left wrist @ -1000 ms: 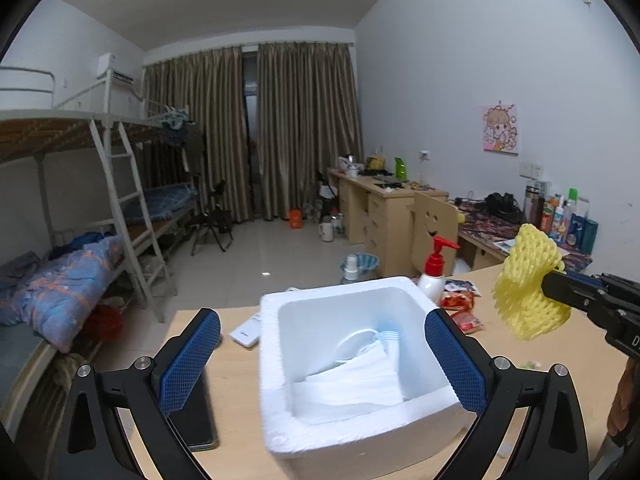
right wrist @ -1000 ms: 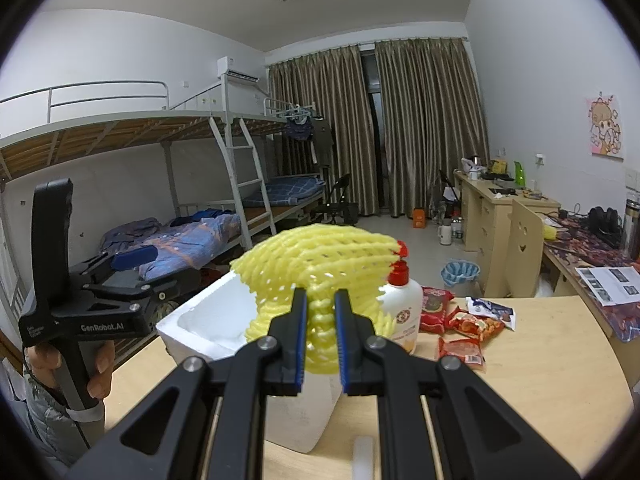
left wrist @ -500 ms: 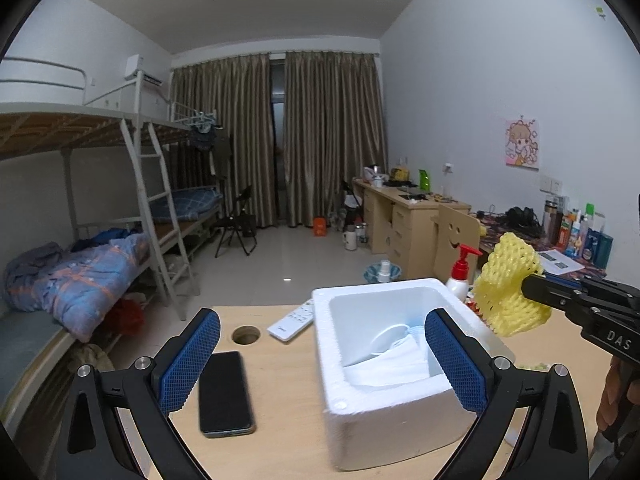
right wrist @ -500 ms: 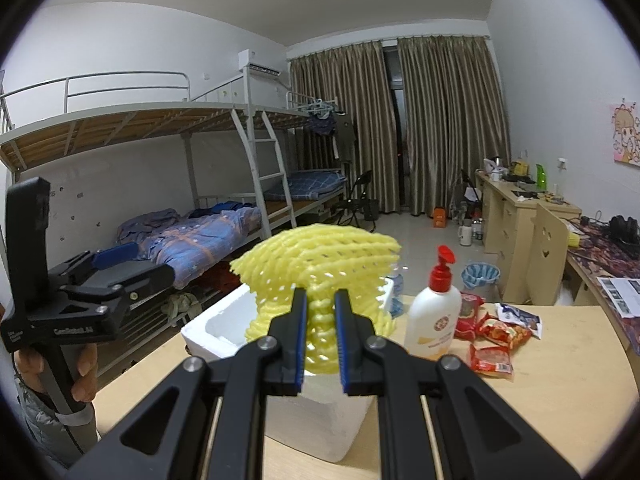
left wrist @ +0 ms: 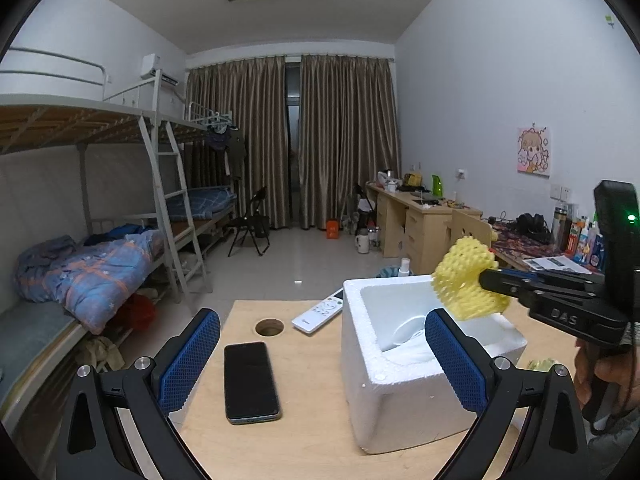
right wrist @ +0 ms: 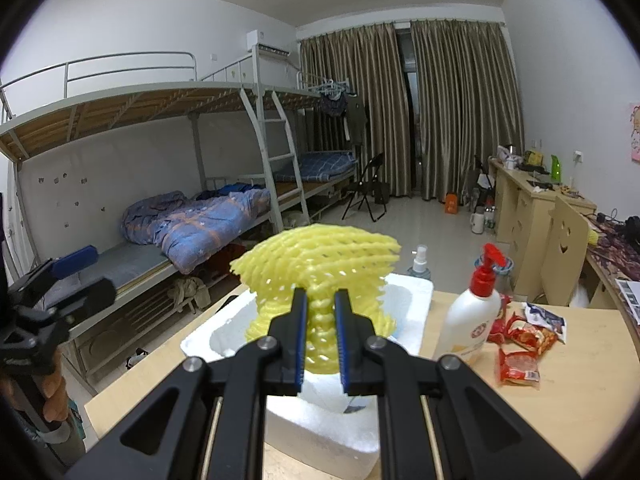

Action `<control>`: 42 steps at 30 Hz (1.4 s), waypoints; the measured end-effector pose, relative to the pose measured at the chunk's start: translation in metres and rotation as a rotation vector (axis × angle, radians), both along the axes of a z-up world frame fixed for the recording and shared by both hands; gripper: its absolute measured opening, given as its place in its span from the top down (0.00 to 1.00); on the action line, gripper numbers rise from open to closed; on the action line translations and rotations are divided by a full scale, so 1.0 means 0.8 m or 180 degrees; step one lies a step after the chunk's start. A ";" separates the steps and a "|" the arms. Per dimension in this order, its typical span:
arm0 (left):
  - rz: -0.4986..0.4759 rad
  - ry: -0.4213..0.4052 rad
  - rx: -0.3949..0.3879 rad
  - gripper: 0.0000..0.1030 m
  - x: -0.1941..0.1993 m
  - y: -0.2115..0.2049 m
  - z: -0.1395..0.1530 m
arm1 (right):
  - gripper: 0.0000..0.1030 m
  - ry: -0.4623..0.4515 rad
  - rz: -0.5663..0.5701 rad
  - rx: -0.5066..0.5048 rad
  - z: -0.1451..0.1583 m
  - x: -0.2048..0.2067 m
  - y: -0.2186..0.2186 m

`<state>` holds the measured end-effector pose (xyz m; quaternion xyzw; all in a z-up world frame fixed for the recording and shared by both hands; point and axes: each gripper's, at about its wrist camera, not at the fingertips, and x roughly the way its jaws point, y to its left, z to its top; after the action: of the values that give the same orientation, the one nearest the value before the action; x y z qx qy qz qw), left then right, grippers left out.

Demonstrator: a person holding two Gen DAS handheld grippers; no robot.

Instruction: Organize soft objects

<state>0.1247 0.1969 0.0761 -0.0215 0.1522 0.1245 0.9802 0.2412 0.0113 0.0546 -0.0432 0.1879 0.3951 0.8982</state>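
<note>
Pinching the yellow foam net [right wrist: 320,276] between its blue pads, the right gripper [right wrist: 321,340] held it in the air over the foam box [right wrist: 320,420], above the near rim and not yet inside. From the left wrist view the net [left wrist: 468,284] hung at the box's [left wrist: 420,400] far right edge, clear of the walls. The left gripper [left wrist: 320,364] stood with its jaws wide apart and nothing between them, just before the box on the table [left wrist: 312,432].

Some white soft stuff [left wrist: 412,350] already lay at the bottom of the box, so part of the sorting looked done. The net's drop was what remained of this step: lower it past the rim and let go. A yellowish scrap [left wrist: 542,364] showed right of the box; what it was could not be told, but it might be another piece to gather. Snack packets [right wrist: 520,344], a pump bottle [right wrist: 472,316], a phone [left wrist: 250,382] and a remote [left wrist: 320,310] lay outside the box and seemed no part of the job.
</note>
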 end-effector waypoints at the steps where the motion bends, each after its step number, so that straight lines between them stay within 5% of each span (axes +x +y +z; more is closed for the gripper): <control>1: 0.0003 -0.0001 -0.0001 0.01 -0.001 0.001 -0.001 | 0.84 0.0018 -0.0001 -0.0017 -0.002 0.003 0.004; 12: 0.0008 0.0017 -0.0059 0.01 0.004 0.014 -0.006 | 0.80 0.0158 0.0029 -0.0046 -0.009 0.018 0.017; 20: -0.0017 0.0018 -0.0069 0.01 0.003 0.018 -0.008 | 0.46 0.0166 0.0024 -0.0026 -0.007 0.013 0.020; 28: -0.0042 0.0005 -0.0090 0.01 -0.001 0.017 -0.009 | 0.39 0.0142 -0.0006 0.0078 0.001 0.006 0.004; 35: -0.0143 -0.0037 -0.0124 0.01 -0.012 0.004 -0.007 | 0.03 0.0046 -0.0201 0.0348 0.016 -0.013 -0.036; 42: -0.0305 -0.0082 -0.0112 0.01 -0.025 -0.024 0.000 | 0.00 -0.0124 -0.0406 0.0415 0.032 -0.050 -0.074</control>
<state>0.1047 0.1780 0.0763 -0.0329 0.1426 0.0744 0.9864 0.2011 -0.0480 0.0798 0.0197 0.1466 0.3475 0.9259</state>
